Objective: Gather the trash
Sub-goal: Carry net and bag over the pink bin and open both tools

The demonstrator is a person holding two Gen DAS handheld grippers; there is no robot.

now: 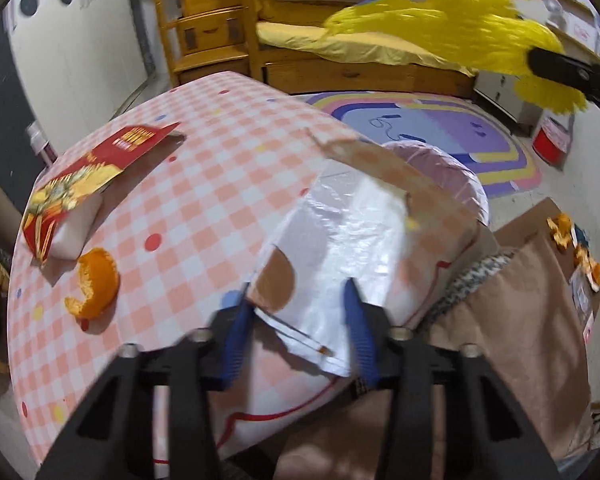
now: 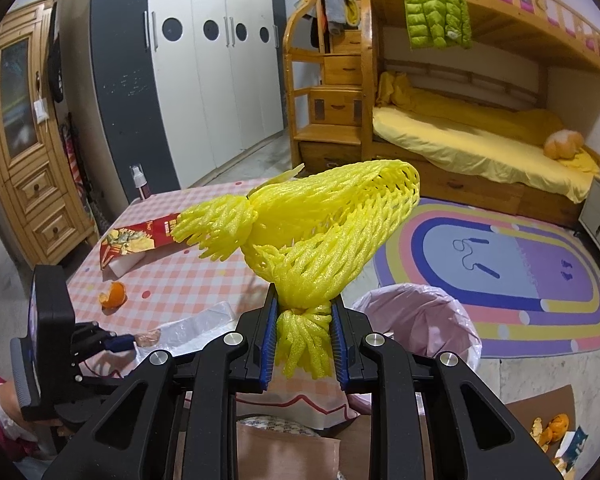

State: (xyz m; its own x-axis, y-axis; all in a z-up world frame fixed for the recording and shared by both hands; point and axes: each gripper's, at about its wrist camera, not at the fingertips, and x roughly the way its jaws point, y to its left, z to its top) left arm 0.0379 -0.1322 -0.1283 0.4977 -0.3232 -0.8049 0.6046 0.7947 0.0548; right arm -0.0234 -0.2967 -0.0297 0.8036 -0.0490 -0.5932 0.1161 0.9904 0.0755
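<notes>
our right gripper (image 2: 304,322) is clamped on the knotted end of a yellow foam net (image 2: 320,236), which stands up in the air above the near edge of the checked table (image 1: 204,184), just beside the pink-lined bin (image 2: 420,320). our left gripper (image 1: 296,316) has its fingers apart around the near end of a clear plastic wrapper (image 1: 340,236) lying at the table's right edge; we cannot tell if they touch it. farther left on the table lie an orange peel (image 1: 98,284) and a red snack box (image 1: 96,176). more peel (image 2: 552,428) sits on cardboard on the floor.
</notes>
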